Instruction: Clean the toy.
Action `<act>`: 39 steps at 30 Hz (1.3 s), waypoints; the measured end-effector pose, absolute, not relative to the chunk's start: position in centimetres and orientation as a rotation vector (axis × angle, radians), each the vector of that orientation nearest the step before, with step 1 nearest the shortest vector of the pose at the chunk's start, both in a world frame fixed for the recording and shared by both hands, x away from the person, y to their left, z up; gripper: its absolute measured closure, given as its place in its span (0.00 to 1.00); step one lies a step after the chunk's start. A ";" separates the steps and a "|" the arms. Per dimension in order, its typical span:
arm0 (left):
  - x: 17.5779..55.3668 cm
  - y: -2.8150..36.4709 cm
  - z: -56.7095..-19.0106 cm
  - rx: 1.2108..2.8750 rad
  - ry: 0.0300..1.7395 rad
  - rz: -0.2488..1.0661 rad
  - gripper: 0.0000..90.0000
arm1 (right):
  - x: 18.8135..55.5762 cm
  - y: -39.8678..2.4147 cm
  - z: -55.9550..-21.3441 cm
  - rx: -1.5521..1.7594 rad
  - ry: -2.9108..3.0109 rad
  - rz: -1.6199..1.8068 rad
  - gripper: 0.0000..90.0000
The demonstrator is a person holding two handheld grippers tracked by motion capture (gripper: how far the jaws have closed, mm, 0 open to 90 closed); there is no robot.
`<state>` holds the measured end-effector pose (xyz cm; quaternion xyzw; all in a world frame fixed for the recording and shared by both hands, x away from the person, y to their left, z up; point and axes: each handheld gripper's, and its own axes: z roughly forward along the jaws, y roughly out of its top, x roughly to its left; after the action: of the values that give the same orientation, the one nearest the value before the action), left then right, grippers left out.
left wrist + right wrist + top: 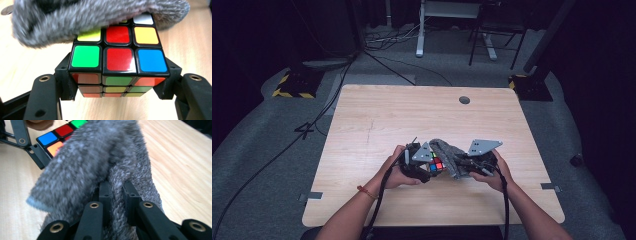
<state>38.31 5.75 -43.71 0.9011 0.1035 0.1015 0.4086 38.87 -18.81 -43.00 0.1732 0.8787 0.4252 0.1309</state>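
R fingers (127,192) pinch grey cloth (100,160) over cube (53,141).

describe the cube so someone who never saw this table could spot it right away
On the light wooden table, look near the front edge where the person's two hands meet. The left gripper clamps the cube there, partly under a fuzzy grey cloth pinched by the right gripper. Its glossy colour squares in a black grid mark it.
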 end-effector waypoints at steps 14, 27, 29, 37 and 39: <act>38.4 5.8 -43.6 2.263 0.255 0.273 0.38 | 38.7 -19.1 -42.8 0.497 2.504 1.354 0.90; 38.4 4.6 -44.3 2.355 0.266 0.330 0.38 | 37.4 -18.2 -41.2 0.402 2.451 1.337 0.90; 38.3 4.0 -44.5 2.373 0.253 0.342 0.38 | 36.9 -17.2 -40.9 0.344 2.477 1.307 0.90; 38.3 4.1 -44.5 2.379 0.261 0.356 0.38 | 37.0 -16.3 -40.9 0.334 2.468 1.183 0.89; 38.2 4.2 -44.5 2.377 0.266 0.353 0.38 | 37.2 -16.5 -40.9 0.354 2.463 1.178 0.89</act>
<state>38.23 4.18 -44.46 0.9195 0.1028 0.1365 0.3540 37.19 -16.51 -40.91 0.1263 0.8778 0.4199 0.1929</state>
